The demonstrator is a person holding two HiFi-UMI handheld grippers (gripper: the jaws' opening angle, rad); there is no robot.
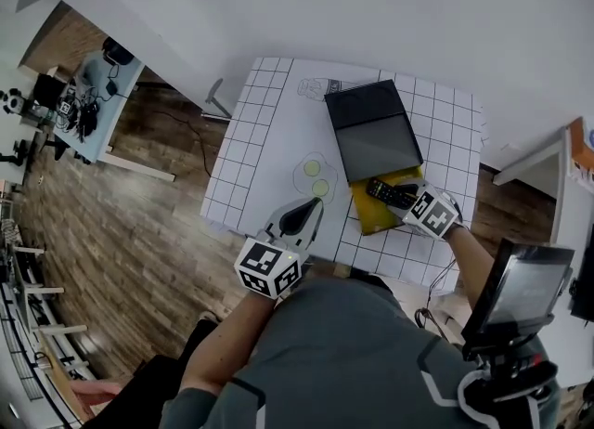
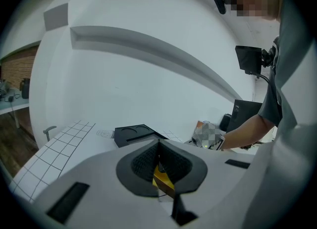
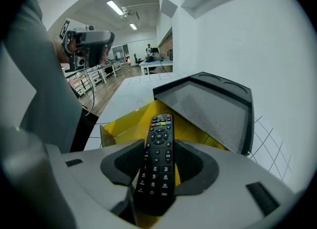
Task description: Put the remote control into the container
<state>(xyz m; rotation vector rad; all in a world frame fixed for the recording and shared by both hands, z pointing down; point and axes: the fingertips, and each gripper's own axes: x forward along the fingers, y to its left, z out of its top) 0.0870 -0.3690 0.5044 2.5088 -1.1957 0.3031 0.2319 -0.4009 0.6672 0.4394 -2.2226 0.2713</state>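
The remote control (image 1: 388, 192), its centre key marked OK, is clamped between the jaws of the right gripper (image 3: 158, 166) over the yellow container (image 3: 124, 124). A dark tray (image 3: 208, 106) is seen just beyond. The left gripper (image 2: 159, 166) is kept clenched, empty, above the gridded table (image 1: 269, 130)

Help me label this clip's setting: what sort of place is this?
Probably a lab or open workshop office: a grid-marked table, a desk cluttered with cables and gear, and more desks under strip lights.
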